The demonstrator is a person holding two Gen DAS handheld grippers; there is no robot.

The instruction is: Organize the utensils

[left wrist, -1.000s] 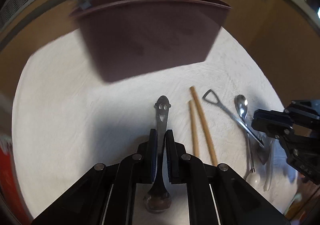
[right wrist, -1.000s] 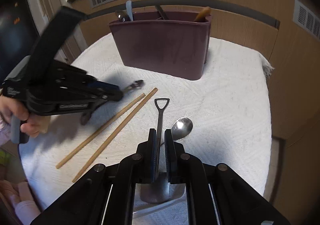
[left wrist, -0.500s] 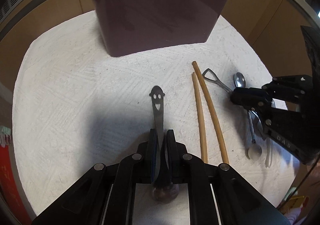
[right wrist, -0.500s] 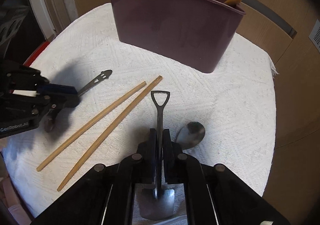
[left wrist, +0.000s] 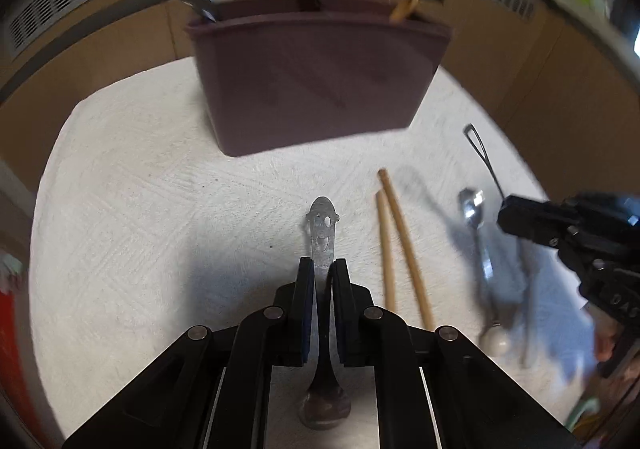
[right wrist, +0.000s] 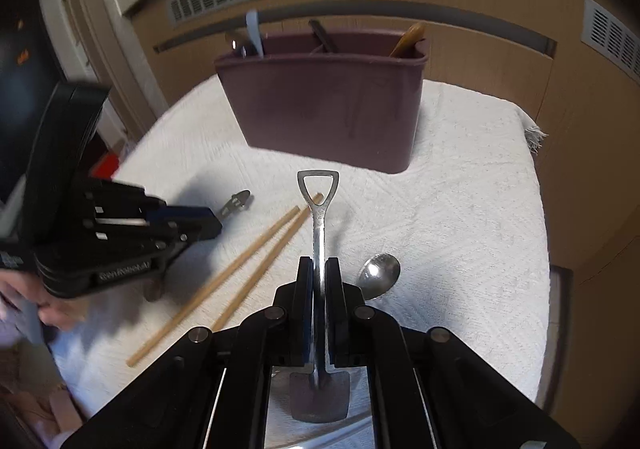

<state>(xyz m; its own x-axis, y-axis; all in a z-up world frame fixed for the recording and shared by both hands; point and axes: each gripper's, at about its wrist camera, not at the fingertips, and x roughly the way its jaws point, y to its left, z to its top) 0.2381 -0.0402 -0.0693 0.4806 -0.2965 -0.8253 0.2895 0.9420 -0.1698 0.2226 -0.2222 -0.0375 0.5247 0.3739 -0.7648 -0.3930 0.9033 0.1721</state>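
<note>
Shovel spoon [right wrist: 319, 233], handle toward caddy [right wrist: 332, 105]

We see only the tips of utensils [right wrist: 254, 34] above the holder [right wrist: 328, 97] rim, smiley spoon [left wrist: 322, 233] bowl partly behind the left claw [left wrist: 322, 273], right-side cutlery [left wrist: 486, 261] blurred

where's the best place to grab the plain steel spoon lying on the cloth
Probably the thin handle, mid-length, not the bowl. The steel spoon lies flat on the white cloth, so come from above with the fingers straddling the handle crosswise. The chopsticks lie apart from it.
</note>
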